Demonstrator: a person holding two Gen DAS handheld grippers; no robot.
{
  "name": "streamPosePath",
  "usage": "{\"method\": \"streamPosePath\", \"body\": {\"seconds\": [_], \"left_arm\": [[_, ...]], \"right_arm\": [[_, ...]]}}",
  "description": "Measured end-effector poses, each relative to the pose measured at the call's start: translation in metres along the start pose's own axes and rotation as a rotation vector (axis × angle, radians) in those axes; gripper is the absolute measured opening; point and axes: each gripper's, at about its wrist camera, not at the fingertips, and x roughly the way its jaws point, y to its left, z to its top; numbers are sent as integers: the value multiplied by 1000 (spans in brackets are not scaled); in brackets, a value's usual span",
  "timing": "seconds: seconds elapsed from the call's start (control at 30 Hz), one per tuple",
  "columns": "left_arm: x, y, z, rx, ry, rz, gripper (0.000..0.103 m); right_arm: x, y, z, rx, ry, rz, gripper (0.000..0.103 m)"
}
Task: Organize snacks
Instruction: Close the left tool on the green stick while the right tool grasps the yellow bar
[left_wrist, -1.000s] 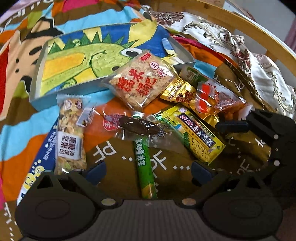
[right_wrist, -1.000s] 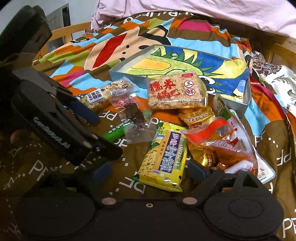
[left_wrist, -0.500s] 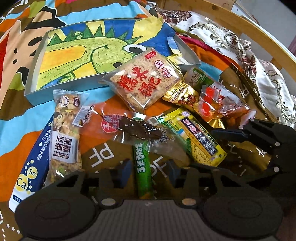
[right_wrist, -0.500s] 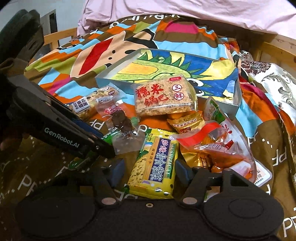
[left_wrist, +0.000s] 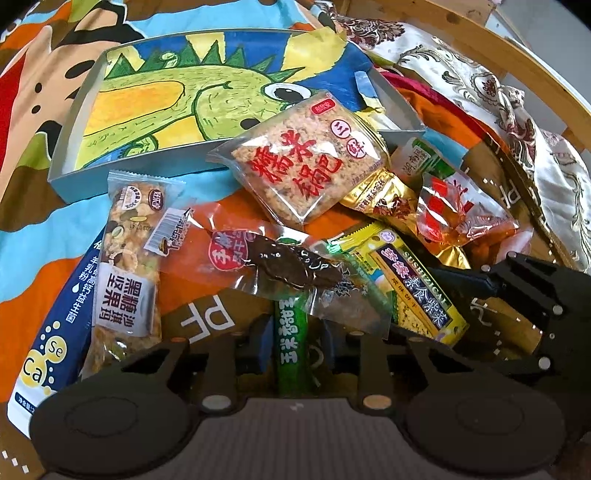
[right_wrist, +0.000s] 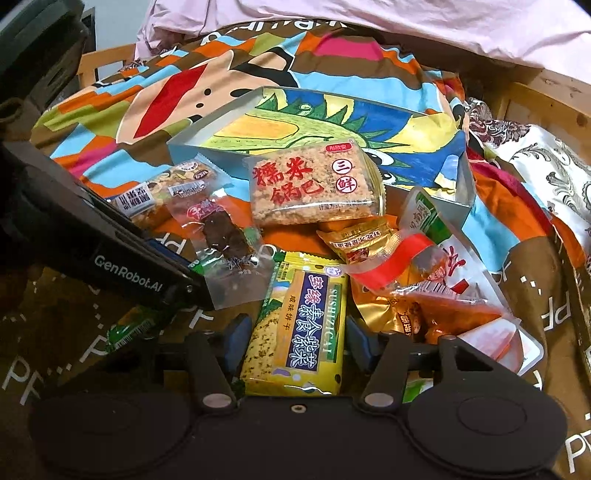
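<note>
Several snack packets lie heaped on a colourful bedspread in front of a shallow box (left_wrist: 70, 155) with a dinosaur drawing inside. My left gripper (left_wrist: 291, 343) points down at a thin green stick snack (left_wrist: 291, 325). Its jaws are closing, with both blue pads against the stick. My right gripper (right_wrist: 295, 343) has its jaws closing on the yellow cracker packet (right_wrist: 306, 314), the pads (right_wrist: 236, 339) touching its long edges. Each gripper shows in the other's view: the right gripper (left_wrist: 517, 295) at the right, the left gripper (right_wrist: 129, 273) at the left.
A rice-crust packet (left_wrist: 306, 162) leans on the box's near wall. A nut bar (left_wrist: 125, 266), a clear dried-meat packet (left_wrist: 280, 262), a gold packet (left_wrist: 380, 195) and a red-orange packet (left_wrist: 461, 214) crowd around. A wooden bed rail (left_wrist: 480, 55) runs behind, and pink bedding (right_wrist: 369, 26) lies beyond.
Both grippers' jaws have narrowed from wide open, the left onto the green stick and the right onto the yellow packet. Both have edged slightly closer to the pile.
</note>
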Motion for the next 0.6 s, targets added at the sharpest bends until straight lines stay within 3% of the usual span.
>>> {"method": "streamPosePath", "body": {"seconds": [0.07, 0.17, 0.6], "left_arm": [[0, -1, -1, 12, -5, 3, 30], [-2, -1, -2, 16, -7, 19, 20], [-6, 4, -7, 2, 7, 4, 21]], "right_arm": [[0, 2, -1, -10, 2, -7, 55], [-2, 0, -1, 2, 6, 1, 54], [4, 5, -2, -32, 6, 1, 60]]}}
